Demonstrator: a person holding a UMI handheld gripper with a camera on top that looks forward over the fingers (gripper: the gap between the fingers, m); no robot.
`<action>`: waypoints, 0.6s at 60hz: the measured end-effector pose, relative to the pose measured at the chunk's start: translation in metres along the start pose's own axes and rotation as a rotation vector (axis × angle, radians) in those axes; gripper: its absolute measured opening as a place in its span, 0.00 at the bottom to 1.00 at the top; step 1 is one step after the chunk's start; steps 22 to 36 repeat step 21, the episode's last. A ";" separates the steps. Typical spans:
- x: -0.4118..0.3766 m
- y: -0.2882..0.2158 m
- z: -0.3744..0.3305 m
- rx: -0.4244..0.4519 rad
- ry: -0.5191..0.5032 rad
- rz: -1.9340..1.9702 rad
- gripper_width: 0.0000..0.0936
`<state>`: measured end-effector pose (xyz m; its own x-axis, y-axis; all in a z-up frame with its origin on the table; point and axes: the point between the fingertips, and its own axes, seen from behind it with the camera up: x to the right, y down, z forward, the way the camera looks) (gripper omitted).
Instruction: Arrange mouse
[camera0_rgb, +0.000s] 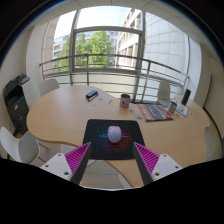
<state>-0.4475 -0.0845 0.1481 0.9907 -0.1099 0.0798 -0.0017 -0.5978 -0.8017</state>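
A small pale mouse (114, 134) sits on a dark mouse mat (111, 137) with a reddish pattern, near the front edge of a round wooden table (60, 112). My gripper (112, 157) is open and empty, hovering above the table's front edge. Its two pink-padded fingers (74, 157) stand wide apart, short of the mat. The mouse lies ahead of the fingers, in line with the gap between them.
A mug (125, 100), a dark small object (92, 95), a laptop with papers (158, 108) and a tablet stand (184, 98) are on the table's far side. White chairs (18, 146) stand around it. A black stand (16, 97) is beside the windows.
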 end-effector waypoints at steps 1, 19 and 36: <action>-0.001 0.002 -0.004 0.000 -0.002 0.003 0.90; -0.009 0.024 -0.044 -0.003 -0.004 -0.005 0.90; -0.008 0.023 -0.045 -0.001 -0.003 -0.006 0.90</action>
